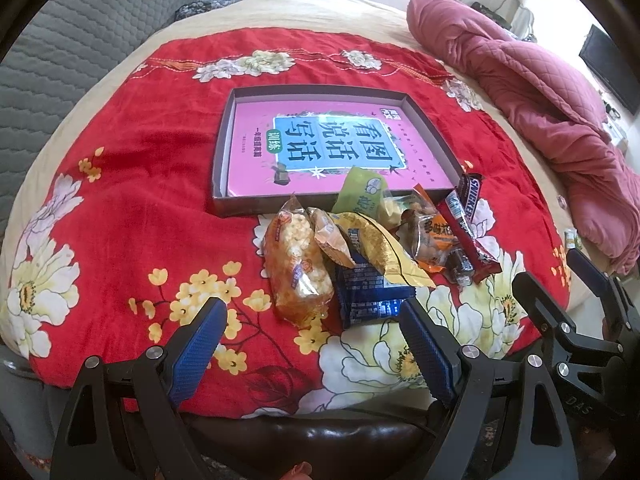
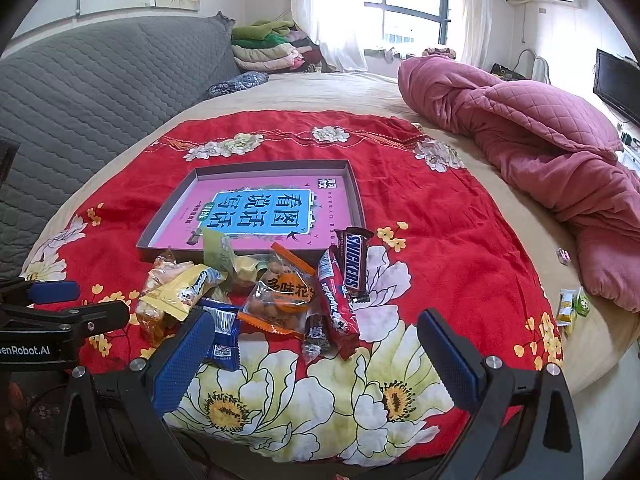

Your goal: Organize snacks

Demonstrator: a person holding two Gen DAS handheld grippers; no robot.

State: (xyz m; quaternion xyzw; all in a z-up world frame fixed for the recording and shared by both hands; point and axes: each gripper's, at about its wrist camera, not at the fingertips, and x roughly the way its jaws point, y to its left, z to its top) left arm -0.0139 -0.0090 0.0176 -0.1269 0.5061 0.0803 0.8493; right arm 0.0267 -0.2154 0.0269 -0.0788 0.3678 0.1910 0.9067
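A pile of snacks lies on the red flowered cloth (image 1: 132,184) just in front of a shallow grey box (image 1: 222,152) with a pink printed bottom. The pile holds a clear pack of puffed rice (image 1: 296,268), a dark blue packet (image 1: 370,292), a yellow packet (image 1: 384,248), a green packet (image 1: 360,196), an orange peanut pack (image 2: 284,300), a red bar (image 2: 336,304) and a Snickers bar (image 2: 354,264). My left gripper (image 1: 310,316) is open and empty, close in front of the puffed rice and blue packet. My right gripper (image 2: 316,330) is open and empty, near the red bar.
The box also shows in the right wrist view (image 2: 356,196). A pink quilt (image 2: 540,152) is heaped on the bed's right side. Small yellow and green packets (image 2: 572,306) lie by the right edge. A grey quilted headboard (image 2: 100,88) stands at the left.
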